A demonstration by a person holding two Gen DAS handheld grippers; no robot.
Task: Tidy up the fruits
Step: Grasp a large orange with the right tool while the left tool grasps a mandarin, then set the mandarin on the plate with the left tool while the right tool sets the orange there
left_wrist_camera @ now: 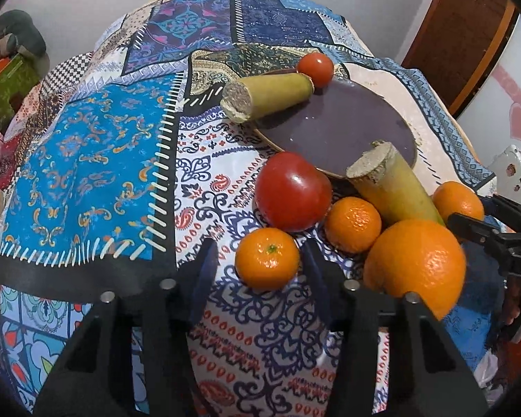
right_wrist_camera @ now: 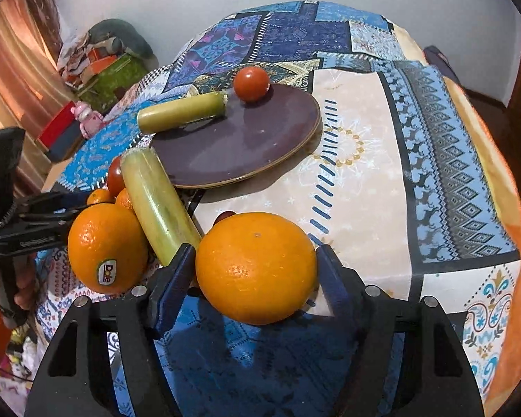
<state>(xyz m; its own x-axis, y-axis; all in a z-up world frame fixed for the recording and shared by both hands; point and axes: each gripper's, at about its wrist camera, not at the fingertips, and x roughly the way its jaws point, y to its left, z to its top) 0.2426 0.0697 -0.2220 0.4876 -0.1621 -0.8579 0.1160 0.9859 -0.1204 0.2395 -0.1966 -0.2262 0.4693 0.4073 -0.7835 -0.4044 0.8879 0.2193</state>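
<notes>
A dark purple plate (left_wrist_camera: 347, 121) (right_wrist_camera: 246, 142) lies on the patterned tablecloth. A small tomato (left_wrist_camera: 315, 68) (right_wrist_camera: 251, 83) and a green cane piece (left_wrist_camera: 267, 95) (right_wrist_camera: 180, 116) rest on its far rim. A second cane piece (left_wrist_camera: 389, 187) (right_wrist_camera: 156, 201) leans on its near rim. My left gripper (left_wrist_camera: 260, 264) is open around a small mandarin (left_wrist_camera: 266, 259). A big tomato (left_wrist_camera: 291, 191), two more mandarins (left_wrist_camera: 352, 224) (left_wrist_camera: 458, 201) and a Dole orange (left_wrist_camera: 415, 271) (right_wrist_camera: 107, 248) lie close by. My right gripper (right_wrist_camera: 257, 267) is shut on a large orange (right_wrist_camera: 257, 267).
The tablecloth (left_wrist_camera: 87, 160) (right_wrist_camera: 382, 160) covers a table that drops off at the right and far edges. Clutter and boxes (right_wrist_camera: 104, 66) stand on the floor at the left. A wooden door (left_wrist_camera: 469, 34) is at the back right.
</notes>
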